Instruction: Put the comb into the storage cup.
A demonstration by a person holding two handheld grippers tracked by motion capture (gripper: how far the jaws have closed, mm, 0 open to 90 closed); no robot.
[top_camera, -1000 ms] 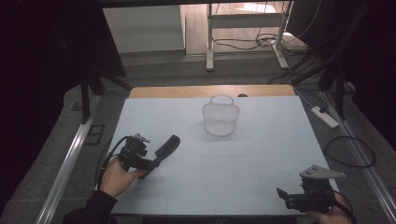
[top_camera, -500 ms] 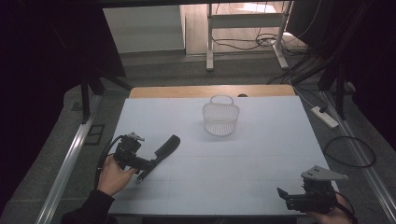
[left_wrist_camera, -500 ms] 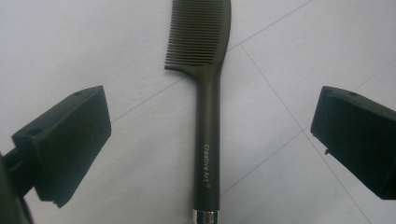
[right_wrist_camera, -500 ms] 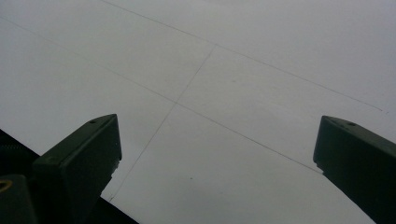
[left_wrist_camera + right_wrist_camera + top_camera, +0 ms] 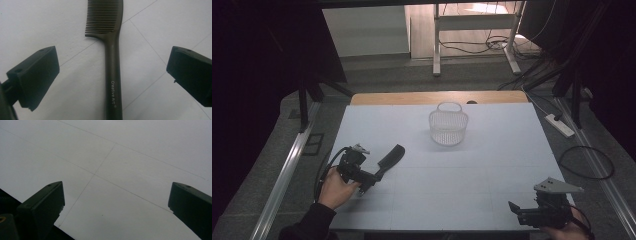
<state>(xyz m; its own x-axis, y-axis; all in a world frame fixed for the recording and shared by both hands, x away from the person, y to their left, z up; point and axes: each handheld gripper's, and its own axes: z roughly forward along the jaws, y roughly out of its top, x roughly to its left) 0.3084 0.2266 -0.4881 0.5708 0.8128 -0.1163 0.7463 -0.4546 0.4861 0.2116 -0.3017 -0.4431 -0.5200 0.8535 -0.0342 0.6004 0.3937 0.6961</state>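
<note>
Left gripper (image 5: pixel 112 65) jaws just opened wide, astride dark comb (image 5: pixel 113 57) handle, untouched, flat on worktop (image 5: pixel 492 165). Right gripper (image 5: pixel 116 202) well right of comb, jaws apart, empty.

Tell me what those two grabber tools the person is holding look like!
Both are black. The left gripper has two blocky black jaws and a black cable looping behind it. The right gripper has the same chunky jaws and wears a grey three-cornered plate on top. A dark sleeve covers the person's left arm.
</note>
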